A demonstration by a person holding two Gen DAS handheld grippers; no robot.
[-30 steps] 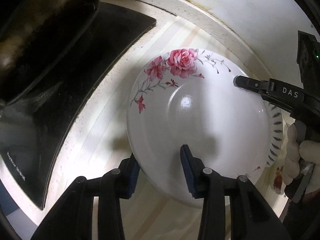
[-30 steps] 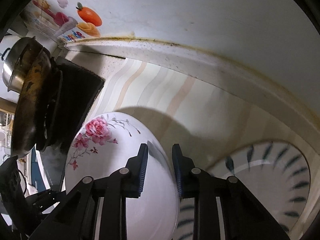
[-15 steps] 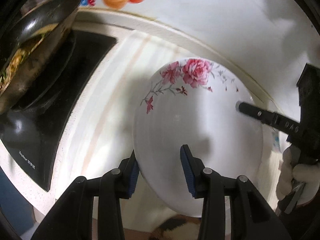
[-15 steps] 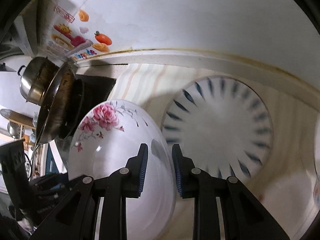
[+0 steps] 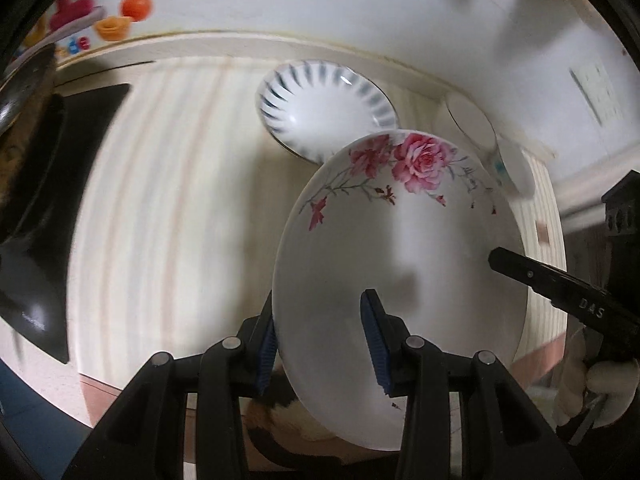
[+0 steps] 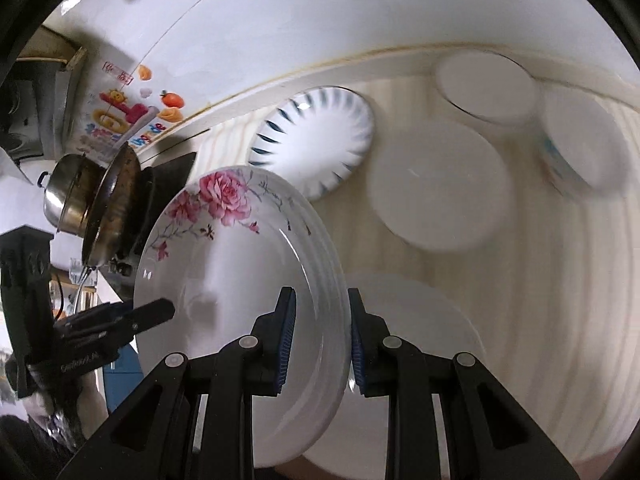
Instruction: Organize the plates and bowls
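Both the left gripper (image 5: 318, 344) and right gripper (image 6: 322, 344) clamp the rose plate (image 5: 400, 280); only the right view shows 3 plain plates (image 6: 436, 184).

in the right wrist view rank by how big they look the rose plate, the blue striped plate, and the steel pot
1. rose plate, largest, though nearest the camera, held in the right tongs, so partly perspective.
2. blue striped plate.
3. steel pot, smallest, partly hidden and far.
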